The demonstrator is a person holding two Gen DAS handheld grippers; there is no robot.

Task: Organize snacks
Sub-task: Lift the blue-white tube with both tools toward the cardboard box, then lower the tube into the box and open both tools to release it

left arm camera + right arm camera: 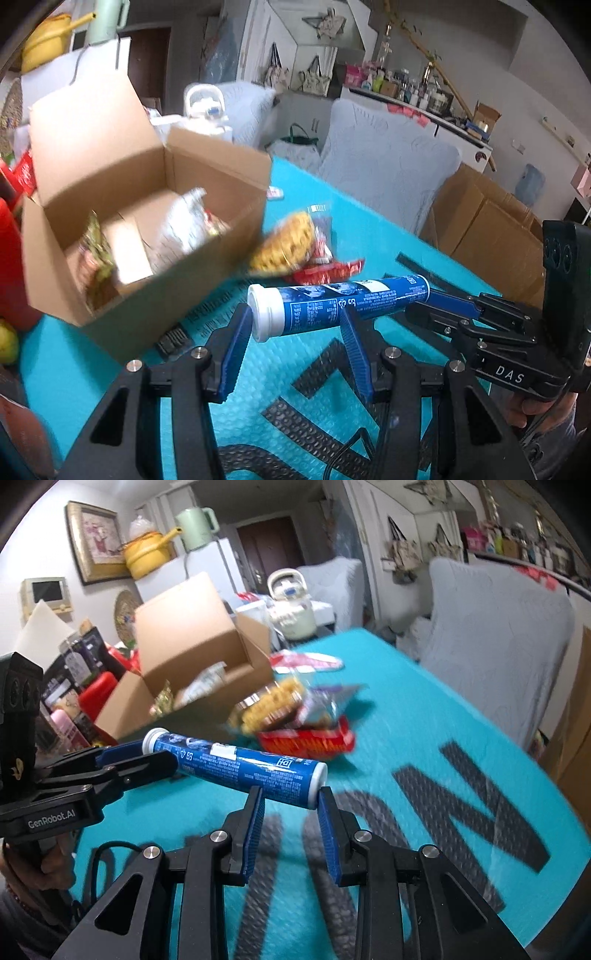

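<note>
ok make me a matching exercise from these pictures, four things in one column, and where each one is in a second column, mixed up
Things:
1. blue tube
2. cardboard box
3. red snack packet
4. yellow pot

Places:
A. up on the white fridge in the background
B. open on the teal mat, with snacks inside
C. held at both ends, between the left gripper and the right gripper
D. lying on the teal mat, outside the box

Pairs: 1-C, 2-B, 3-D, 4-A
</note>
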